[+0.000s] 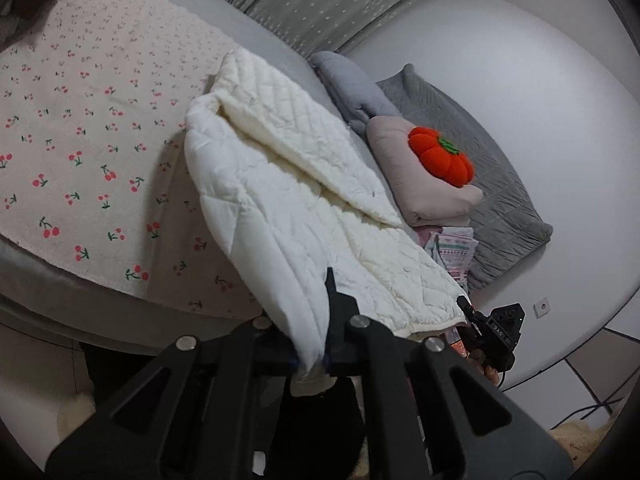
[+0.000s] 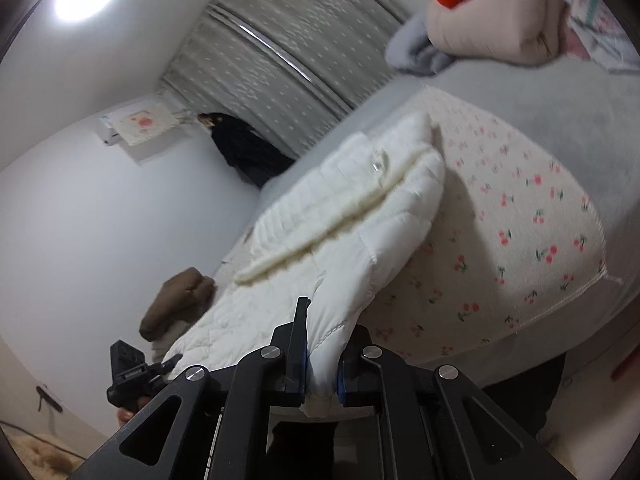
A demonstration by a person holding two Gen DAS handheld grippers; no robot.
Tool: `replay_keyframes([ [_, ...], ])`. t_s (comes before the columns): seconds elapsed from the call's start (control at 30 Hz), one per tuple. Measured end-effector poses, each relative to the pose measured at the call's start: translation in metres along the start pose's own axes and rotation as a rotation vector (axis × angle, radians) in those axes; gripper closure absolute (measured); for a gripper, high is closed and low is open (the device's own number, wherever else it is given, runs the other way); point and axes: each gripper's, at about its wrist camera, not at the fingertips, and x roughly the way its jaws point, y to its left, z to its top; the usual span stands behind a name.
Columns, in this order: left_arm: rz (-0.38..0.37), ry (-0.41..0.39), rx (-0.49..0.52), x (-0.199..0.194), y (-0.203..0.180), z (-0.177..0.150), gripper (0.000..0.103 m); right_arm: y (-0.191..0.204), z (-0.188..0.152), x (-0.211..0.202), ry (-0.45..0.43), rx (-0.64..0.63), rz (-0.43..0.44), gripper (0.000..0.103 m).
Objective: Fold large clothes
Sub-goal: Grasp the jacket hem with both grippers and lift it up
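Left wrist: both claws [image 1: 316,344] [image 2: 320,364] pinch the white quilted jacket [image 1: 280,184]

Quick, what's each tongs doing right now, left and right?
Left tongs: closed on the white quilted garment.
Right tongs: closed on the same garment's other edge.

Both grippers matte black: left gripper [image 1: 320,344] & right gripper [image 2: 320,364] w/ angular linkage arms, silver round screws, blue pad edges.
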Motion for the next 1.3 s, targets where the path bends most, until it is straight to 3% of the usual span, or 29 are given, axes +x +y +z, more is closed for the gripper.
replay_keyframes([
  [0.27,-0.107,-0.199,0.115,-0.051,-0.058,0.021,0.094,0.058,0.034,-0.042,-0.150,-0.129,0.055,0.093],
  [0.37,-0.103,-0.282,0.167,-0.052,-0.076,0.051,0.093,0.074,0.061,-0.039,-0.201,-0.155,0.058,0.093],
  [0.47,-0.097,-0.350,0.149,-0.039,-0.080,0.094,0.093,0.090,0.092,-0.022,-0.265,-0.195,0.020,0.093],
  [0.57,-0.031,-0.414,0.139,-0.012,-0.081,0.140,0.092,0.101,0.128,0.012,-0.320,-0.222,-0.004,0.093],
  [0.7,0.077,-0.448,0.101,0.042,-0.067,0.198,0.092,0.103,0.170,0.071,-0.372,-0.271,-0.107,0.093],
  [0.8,0.145,-0.461,0.076,0.085,-0.049,0.229,0.091,0.093,0.198,0.126,-0.361,-0.268,-0.188,0.093],
  [0.9,0.247,-0.483,0.117,0.136,-0.030,0.253,0.088,0.073,0.216,0.180,-0.332,-0.257,-0.271,0.093],
  [1.0,0.382,-0.434,0.145,0.187,-0.006,0.263,0.088,0.042,0.232,0.233,-0.298,-0.169,-0.375,0.093],
  [1.13,0.525,-0.294,0.110,0.253,0.046,0.272,0.087,-0.006,0.235,0.290,-0.194,-0.106,-0.473,0.092],
  [1.23,0.528,-0.131,0.000,0.290,0.091,0.276,0.087,-0.044,0.225,0.331,-0.089,-0.093,-0.546,0.092],
  [1.3,0.515,-0.136,-0.037,0.292,0.101,0.276,0.087,-0.068,0.221,0.346,-0.032,-0.020,-0.532,0.092],
])
